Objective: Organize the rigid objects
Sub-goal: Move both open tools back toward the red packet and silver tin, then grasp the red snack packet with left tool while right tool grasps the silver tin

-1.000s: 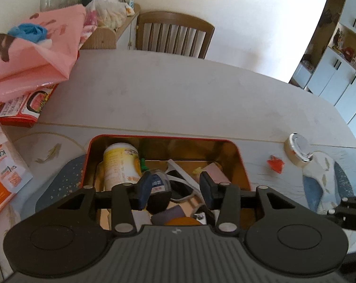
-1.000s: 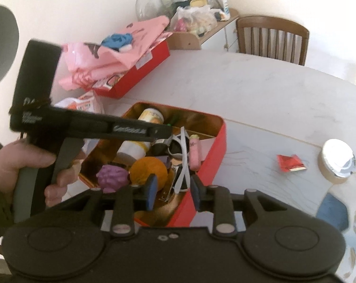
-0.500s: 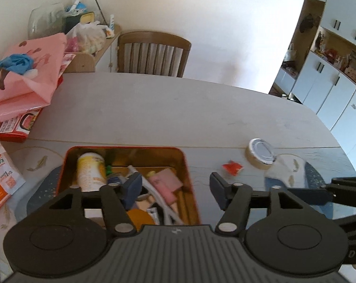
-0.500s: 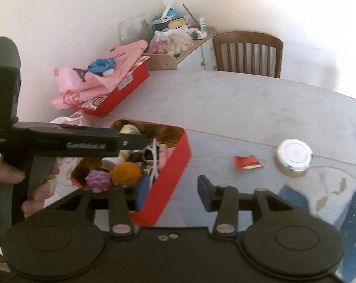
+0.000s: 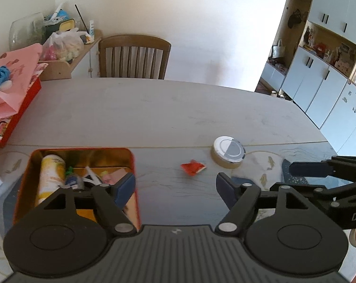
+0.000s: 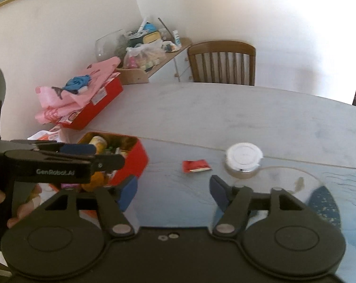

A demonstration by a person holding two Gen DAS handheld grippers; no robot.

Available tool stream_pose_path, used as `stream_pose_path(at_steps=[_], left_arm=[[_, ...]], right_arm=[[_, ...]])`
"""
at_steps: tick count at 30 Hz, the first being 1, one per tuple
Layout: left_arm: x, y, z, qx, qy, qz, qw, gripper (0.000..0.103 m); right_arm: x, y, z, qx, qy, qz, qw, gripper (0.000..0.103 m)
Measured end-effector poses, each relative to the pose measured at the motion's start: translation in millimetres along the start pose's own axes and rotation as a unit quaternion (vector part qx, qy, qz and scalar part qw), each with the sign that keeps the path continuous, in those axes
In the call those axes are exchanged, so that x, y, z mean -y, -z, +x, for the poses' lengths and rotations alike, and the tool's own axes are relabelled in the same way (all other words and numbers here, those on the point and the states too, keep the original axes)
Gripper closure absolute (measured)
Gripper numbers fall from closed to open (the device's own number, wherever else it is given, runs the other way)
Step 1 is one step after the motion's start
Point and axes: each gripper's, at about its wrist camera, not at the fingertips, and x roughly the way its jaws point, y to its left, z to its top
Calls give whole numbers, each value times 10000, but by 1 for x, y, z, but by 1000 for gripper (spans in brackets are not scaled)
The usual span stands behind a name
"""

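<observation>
A red tin box with a gold inside stands on the table, holding a yellow bottle, a pink item and other small objects. A small red packet and a round silver-lidded tin lie on the table to its right. My left gripper is open and empty, above the table just right of the box. My right gripper is open and empty, short of the packet. Each gripper shows from the side in the other's view.
A red box under pink cloth sits at the table's left. A wooden chair stands behind the table. A cluttered shelf is at the back left; white cabinets at the right.
Both grippers opened wide, drew back and swung right, away from the red tin box. The packet and round tin now lie ahead of them.
</observation>
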Motion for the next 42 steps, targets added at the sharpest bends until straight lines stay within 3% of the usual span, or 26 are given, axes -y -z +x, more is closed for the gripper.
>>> stream_pose_path(at_steps=[3,10,23,31,35,42], left_arm=[[11,1,5,5,-13,-15,10000,22],[33,0,21,11,-85,-132,9999,21],[61,-5,72,-110,-381,-293,9988,19],[58,-3,117,-379,-705,-569,9952,19],[56,0,138,-470,-852,-588,9935,19],[43,0,161,-554,-808,-642,9931,19]], right_arm=[[17,1,-4,16,34,51,10000,24],[50,2,-9,131,179,31,9997,1],[101,-20,22,-21,296,-139,9995,0],[114,-28,66,-464,423,-369,9973,0],[117,-31,87,-621,344,-389,9967,0],[116,-21,114,-852,65,-1037,9909,2]])
